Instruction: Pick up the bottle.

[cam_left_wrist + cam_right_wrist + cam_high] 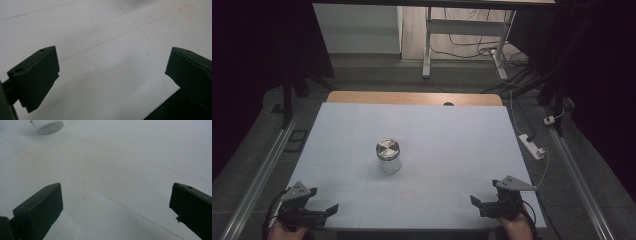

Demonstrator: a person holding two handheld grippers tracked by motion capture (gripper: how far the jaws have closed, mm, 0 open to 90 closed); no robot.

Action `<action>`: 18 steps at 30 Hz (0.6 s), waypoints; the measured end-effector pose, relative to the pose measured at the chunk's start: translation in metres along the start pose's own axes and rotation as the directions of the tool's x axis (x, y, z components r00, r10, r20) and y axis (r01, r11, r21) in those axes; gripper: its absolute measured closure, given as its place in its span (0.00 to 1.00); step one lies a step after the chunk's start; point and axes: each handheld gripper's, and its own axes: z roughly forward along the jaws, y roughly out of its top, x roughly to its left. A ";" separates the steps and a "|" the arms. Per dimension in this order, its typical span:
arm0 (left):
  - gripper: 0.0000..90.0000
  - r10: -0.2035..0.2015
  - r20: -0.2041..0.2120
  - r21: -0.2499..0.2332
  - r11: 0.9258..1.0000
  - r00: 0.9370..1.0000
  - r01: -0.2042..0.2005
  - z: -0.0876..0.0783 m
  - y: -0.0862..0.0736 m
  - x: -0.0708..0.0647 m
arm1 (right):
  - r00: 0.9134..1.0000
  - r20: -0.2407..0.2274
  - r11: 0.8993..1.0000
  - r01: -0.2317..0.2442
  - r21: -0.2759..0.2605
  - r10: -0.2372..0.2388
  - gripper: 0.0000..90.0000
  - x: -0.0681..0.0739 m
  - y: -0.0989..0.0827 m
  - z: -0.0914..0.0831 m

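High view: one lidded jar (388,155); left gripper (331,209) and right gripper (476,201) wide, empty.

lidded jar (388,155) (upright), white table (462,145), two tongs apart

Looks like lab to me: white-covered table (452,145) inside dark curtained bay, floor rails (259,175), power strip (532,146), loose cables (472,47), bare desk frame (462,30) behind.

Clear glass jar (388,156), silver lid on, upright, mid-table, left of centre
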 end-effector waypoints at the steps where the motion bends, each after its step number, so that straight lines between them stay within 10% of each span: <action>1: 0.00 0.006 0.003 0.012 1.000 1.000 -0.006 0.002 0.001 -0.001 | 1.000 -0.001 1.000 0.001 -0.001 -0.001 0.00 0.000 0.000 0.000; 18: 0.00 0.021 -0.011 0.067 0.998 1.000 -0.020 0.008 0.003 -0.004 | 0.999 -0.026 0.999 0.025 0.026 -0.025 0.00 0.003 0.001 0.001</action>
